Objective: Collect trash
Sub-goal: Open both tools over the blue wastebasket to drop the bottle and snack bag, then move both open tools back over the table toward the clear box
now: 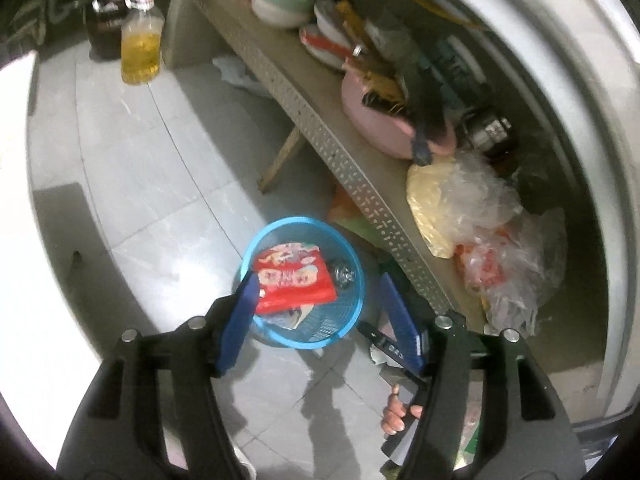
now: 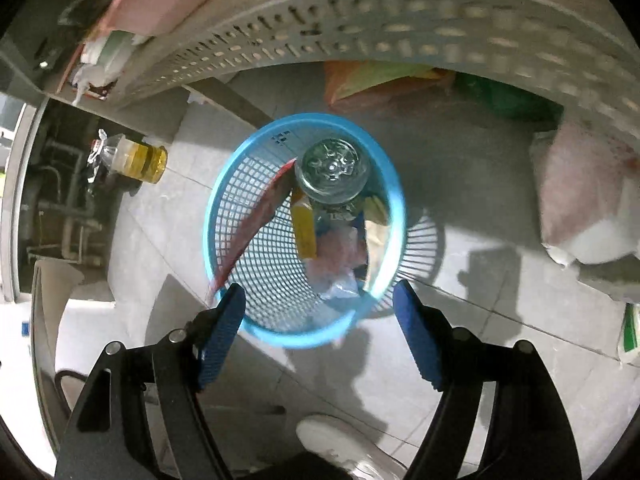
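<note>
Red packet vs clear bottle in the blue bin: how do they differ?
The red packet is flat, opaque and printed; the clear bottle is round and see-through. The packet leans along the wall of the blue bin, reaching its rim; the bottle stands inverted, base up, near the far rim. Both sit inside the bin, and neither gripper holds either one.

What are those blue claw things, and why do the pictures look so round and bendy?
No robot here: a person holds a grabber tool in each hand. Each tool carries a small wide-eyed camera, which bends the picture round. One picture looks along the left gripper, the other along the right gripper. The blue fingers are the pinching parts. Both stand open and hold nothing. On the tiled floor is a blue basket for trash. Inside it are a red packet, a clear plastic bottle and some wrappers. Beside it are a cluttered shelf and a bottle of yellow oil.
</note>
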The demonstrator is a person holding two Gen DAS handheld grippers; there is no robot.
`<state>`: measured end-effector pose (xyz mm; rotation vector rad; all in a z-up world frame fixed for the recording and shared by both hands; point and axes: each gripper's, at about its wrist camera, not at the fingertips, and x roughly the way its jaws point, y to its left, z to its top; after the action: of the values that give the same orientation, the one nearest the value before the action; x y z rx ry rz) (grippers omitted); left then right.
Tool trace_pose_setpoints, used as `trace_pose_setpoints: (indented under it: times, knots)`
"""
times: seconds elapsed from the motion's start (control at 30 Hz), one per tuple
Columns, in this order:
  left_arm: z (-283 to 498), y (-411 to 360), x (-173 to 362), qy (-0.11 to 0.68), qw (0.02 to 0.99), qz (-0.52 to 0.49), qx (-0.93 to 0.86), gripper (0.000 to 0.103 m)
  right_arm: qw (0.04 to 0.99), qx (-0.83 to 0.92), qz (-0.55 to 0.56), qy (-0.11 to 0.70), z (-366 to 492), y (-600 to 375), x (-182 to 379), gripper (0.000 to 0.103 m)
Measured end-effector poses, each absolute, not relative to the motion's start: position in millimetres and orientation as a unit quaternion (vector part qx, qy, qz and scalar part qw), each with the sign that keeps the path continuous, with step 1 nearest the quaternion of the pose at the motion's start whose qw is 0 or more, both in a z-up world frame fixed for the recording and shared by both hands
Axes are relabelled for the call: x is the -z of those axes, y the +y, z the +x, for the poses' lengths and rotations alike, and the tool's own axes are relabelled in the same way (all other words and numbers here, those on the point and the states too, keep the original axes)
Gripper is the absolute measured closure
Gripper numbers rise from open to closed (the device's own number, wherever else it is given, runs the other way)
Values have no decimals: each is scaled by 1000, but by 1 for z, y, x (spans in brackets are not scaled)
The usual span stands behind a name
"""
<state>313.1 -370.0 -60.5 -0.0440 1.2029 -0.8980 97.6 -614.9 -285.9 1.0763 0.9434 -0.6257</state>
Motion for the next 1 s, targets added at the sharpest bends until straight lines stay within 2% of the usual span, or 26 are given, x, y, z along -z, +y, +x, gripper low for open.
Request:
trace_pose_setpoints:
  times: [0.4, 0.5, 0.6, 0.77, 1.0]
  knots:
    - [238, -262, -25, 430, 804, 13, 412, 20, 761, 278, 371, 454, 33, -532, 216, 29]
    - [218, -235, -39, 404, 819, 21, 408, 18, 777, 281, 328, 458, 29, -515, 191, 23]
    - [201, -205, -46, 388, 830, 24, 401, 14, 796, 285, 281, 454, 26, -496, 160, 17]
    - [178, -147, -43, 373, 850, 34, 370, 12, 831, 293, 198, 429, 31, -460, 98, 7]
    - [171, -69, -30, 395, 863, 5, 314, 10, 863, 296, 107, 395, 53, -408, 31, 7]
